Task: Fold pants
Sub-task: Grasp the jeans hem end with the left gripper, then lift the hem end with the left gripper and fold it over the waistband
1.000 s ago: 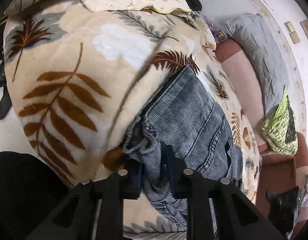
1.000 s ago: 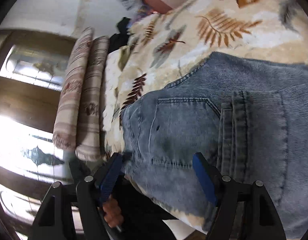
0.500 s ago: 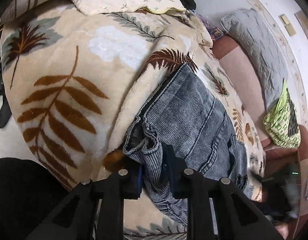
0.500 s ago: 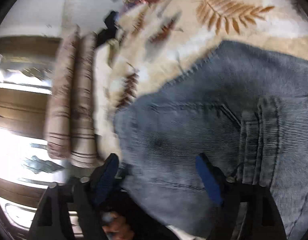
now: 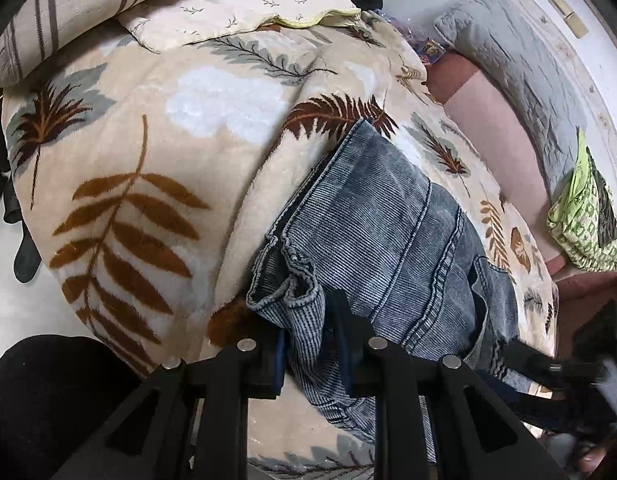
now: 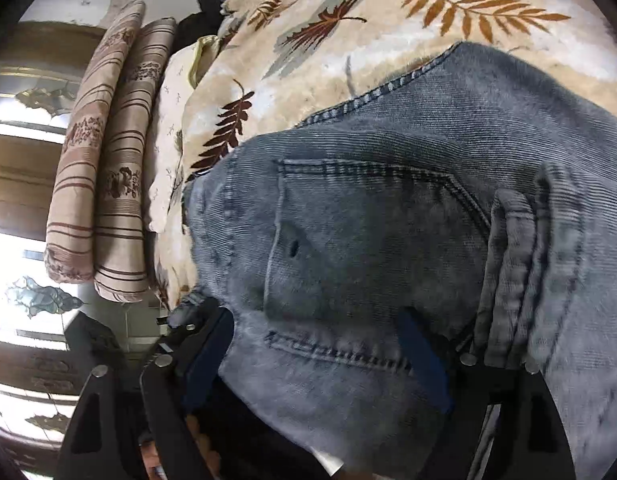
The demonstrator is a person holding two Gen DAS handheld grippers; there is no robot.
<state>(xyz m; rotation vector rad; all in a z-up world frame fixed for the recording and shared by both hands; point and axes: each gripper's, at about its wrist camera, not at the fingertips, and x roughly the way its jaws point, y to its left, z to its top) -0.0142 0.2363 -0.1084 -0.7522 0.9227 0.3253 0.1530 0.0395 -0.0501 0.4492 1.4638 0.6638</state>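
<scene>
**Left gripper pinching a denim fold, right gripper spread over the seat pocket**

Pants: blue-grey jeans, lying on a cream blanket with a brown and grey leaf print. Blanket covers a bed. Jeans sit near the bed's front edge, on the right half of the left wrist view; a hem edge points up toward a dark red fern print.

Left gripper: angled steeply down at the bedding. Jaws narrow, closed on a bunched fold of the jeans at their near end; denim fills the gap between the two pads and wrinkles up just above them. A dark mass, seemingly clothing, at lower left of this view.

Right gripper: also tipped down, looking across the seat of the jeans. Jaws stand wide, one blue pad at each side of the back pocket. The denim's lower edge lies between the fingers, but the pads do not press it. Pocket has a small dark hole near its left side. Some motion blur at the right of this view.

Surroundings: two striped cushions stand at the bed's head. Small-print pillow beside them. Grey quilted pad and a green patterned bag by the far wall.
</scene>
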